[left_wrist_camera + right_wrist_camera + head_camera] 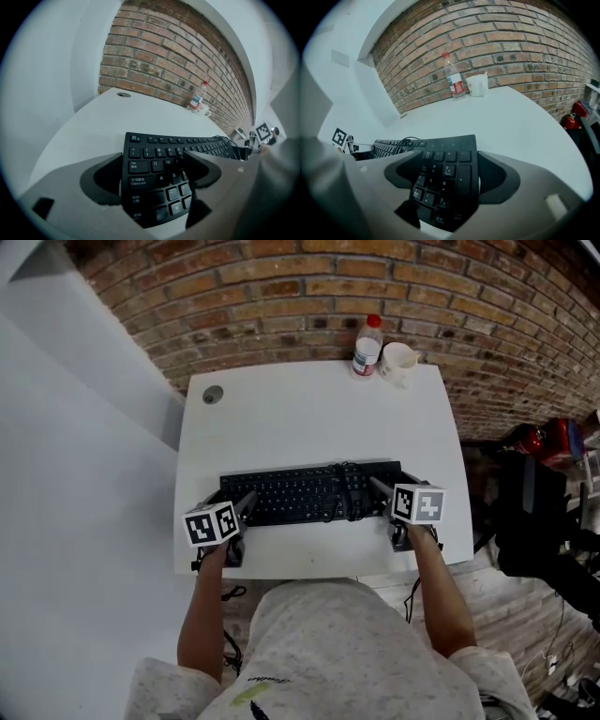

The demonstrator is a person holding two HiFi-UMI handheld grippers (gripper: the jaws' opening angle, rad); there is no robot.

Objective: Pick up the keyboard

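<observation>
Left claw (248,501): jaws set wide, nothing clamped. The left end of the black keyboard (300,493) is straddled. The outer jaw sits just beside the end edge, with its lower part hidden behind that edge. The inner jaw sits over the letter keys by S. Whether either jaw touches cannot be told. The keyboard's front-left corner is seen just under this claw, with bare white tabletop (309,413) around it. Well ahead of this claw and slightly to its left, a round grey cable port (213,396) is set into the tabletop.

The keyboard is laid flat on the near half of the tabletop and spans from one claw to the other, long side parallel to the near edge. A coiled black cable (349,488) is lying on the keys, nearer the right claw than the left.

Right claw (389,486): also spread wide, nothing clamped. The number-pad end is taken between the jaws, inner jaw over the pad keys, outer jaw just beside the right end edge. Far ahead of this claw, at the back edge by the brick wall (309,296), a clear bottle (367,345) with a red cap is stood upright. A white cup (398,360) is set just beside it, on its right.
</observation>
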